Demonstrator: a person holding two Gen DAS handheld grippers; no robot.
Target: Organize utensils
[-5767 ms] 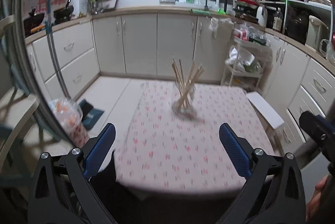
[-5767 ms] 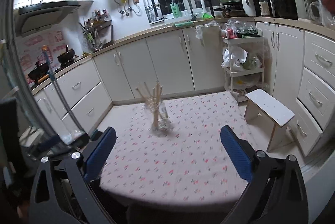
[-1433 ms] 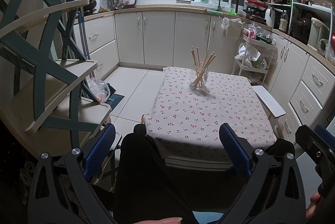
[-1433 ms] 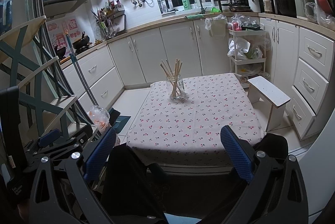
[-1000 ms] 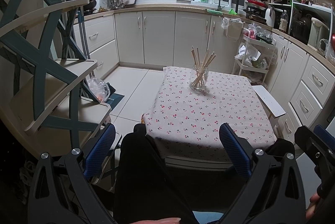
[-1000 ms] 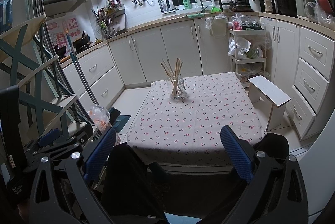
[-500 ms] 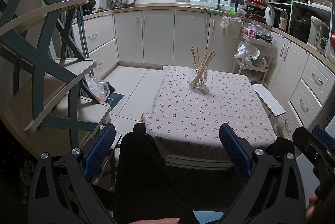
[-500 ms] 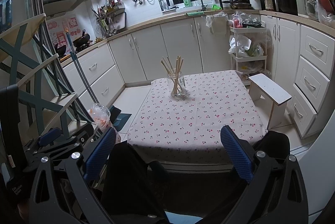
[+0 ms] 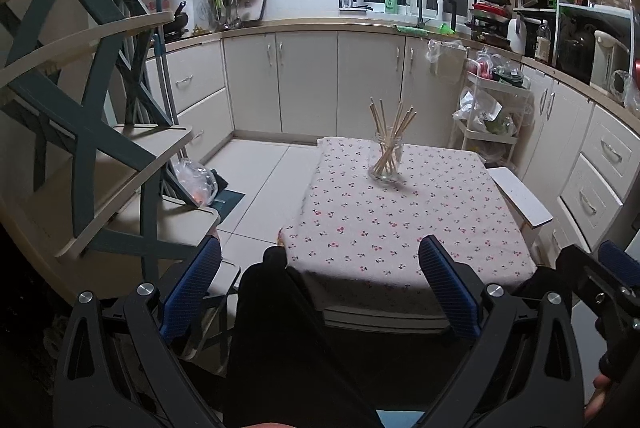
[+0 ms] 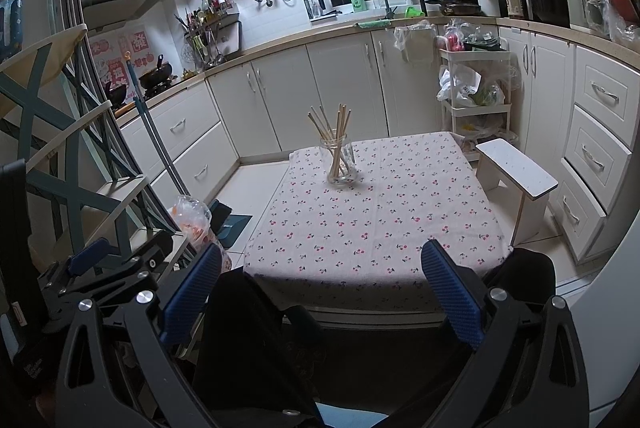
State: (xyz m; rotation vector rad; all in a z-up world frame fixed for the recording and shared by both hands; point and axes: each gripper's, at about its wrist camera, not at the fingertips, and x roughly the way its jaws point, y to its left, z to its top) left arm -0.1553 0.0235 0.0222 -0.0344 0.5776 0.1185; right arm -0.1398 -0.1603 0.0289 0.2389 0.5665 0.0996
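Left gripper (image 9: 319, 282): fingers spread wide, nothing between them, held low before the near table edge. Right gripper (image 10: 320, 286): same, wide apart and empty. Chopsticks (image 9: 390, 136) stand bundled in a glass jar (image 9: 385, 164) on the far half of the table (image 9: 400, 228), cherry-print cloth. White stool (image 10: 516, 176) just right of table.
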